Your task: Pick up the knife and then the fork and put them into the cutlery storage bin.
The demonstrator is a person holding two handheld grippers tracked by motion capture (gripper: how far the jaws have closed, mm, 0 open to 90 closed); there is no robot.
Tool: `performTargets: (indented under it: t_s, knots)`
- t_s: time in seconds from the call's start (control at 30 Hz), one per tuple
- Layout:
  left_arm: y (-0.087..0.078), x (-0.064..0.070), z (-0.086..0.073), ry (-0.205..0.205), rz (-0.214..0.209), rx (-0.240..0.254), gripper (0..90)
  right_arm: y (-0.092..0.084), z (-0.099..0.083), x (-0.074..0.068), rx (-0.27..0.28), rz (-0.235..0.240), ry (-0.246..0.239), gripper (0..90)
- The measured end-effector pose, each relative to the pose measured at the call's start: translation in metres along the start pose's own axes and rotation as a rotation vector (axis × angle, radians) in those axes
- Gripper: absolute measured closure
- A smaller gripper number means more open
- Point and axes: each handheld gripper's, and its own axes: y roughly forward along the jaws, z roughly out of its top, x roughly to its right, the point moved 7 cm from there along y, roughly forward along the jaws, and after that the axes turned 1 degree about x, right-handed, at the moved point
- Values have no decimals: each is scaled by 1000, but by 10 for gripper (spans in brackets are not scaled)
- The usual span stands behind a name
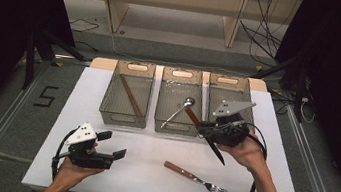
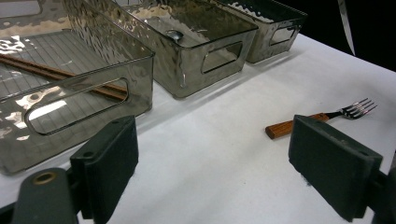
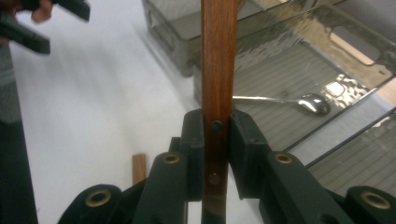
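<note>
My right gripper (image 1: 206,129) is shut on the wooden handle of a knife (image 1: 216,150), held above the table in front of the middle bin (image 1: 174,127). The dark blade slants down toward the near side. In the right gripper view the handle (image 3: 218,70) stands upright between the closed pads of that gripper (image 3: 217,144). A fork (image 1: 196,178) with a wooden handle lies flat on the white table (image 1: 146,183). My left gripper (image 1: 112,144) rests open near the table's left front with nothing between its fingers; the left gripper view has it (image 2: 222,163) facing the fork (image 2: 322,119).
Three clear bins stand in a row at the back. The left bin (image 1: 108,95) holds chopsticks (image 1: 130,95), the middle one a spoon (image 1: 179,111), and the right bin (image 1: 231,79) sits behind my right hand. Beyond the table edges lies dark floor with cables.
</note>
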Motion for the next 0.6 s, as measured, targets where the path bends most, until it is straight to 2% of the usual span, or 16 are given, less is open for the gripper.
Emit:
performTargets:
  t_s: [0.27,0.47,0.6]
  knots:
    - [0,0,0,-1,1,-1,156,-7,12,28,69,-38,135,774]
    - [0,-1,0,-1,1,-1,156,-10,18,51,97,-74,237,773]
    - [0,-1,0,1,1,1,156,-11,20,68,105,-112,282,773]
